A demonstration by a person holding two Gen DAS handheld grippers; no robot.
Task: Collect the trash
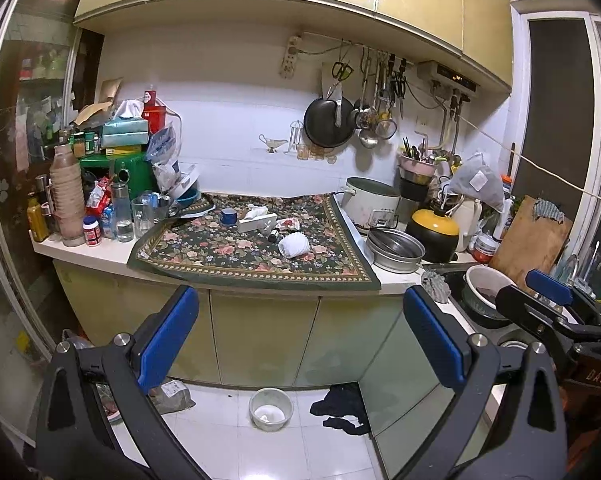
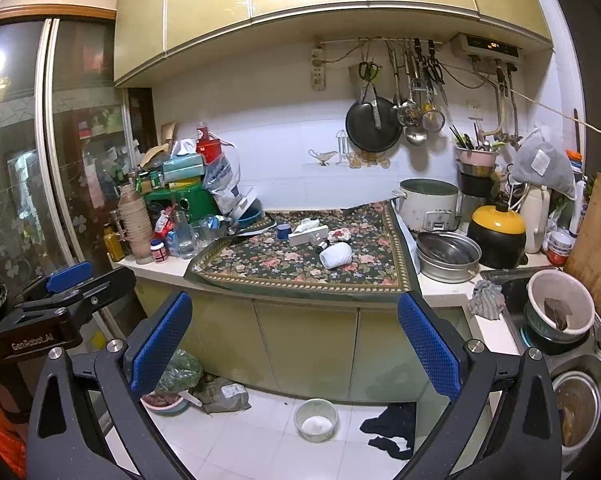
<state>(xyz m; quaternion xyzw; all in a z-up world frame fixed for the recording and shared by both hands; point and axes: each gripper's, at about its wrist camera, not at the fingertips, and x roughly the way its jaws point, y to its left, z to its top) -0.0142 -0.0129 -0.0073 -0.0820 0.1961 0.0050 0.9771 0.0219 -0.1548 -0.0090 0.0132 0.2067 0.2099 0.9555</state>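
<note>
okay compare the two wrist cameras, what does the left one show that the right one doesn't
Only the left wrist view shows the right hand-held gripper at its right edge. Only the right wrist view shows the left hand-held gripper at its left edge, plus the steel sink basin and the green bag on the floor. Both show the floral cloth with the white paper cup lying on it, and the bowl on the floor.

I see a crumpled white paper cup [image 1: 294, 245] lying on its side mid-desk on the floral cloth, a red-stained wrapper [image 1: 288, 223] just behind it, and crumpled tissue [image 1: 257, 211] nearer the back edge.
</note>
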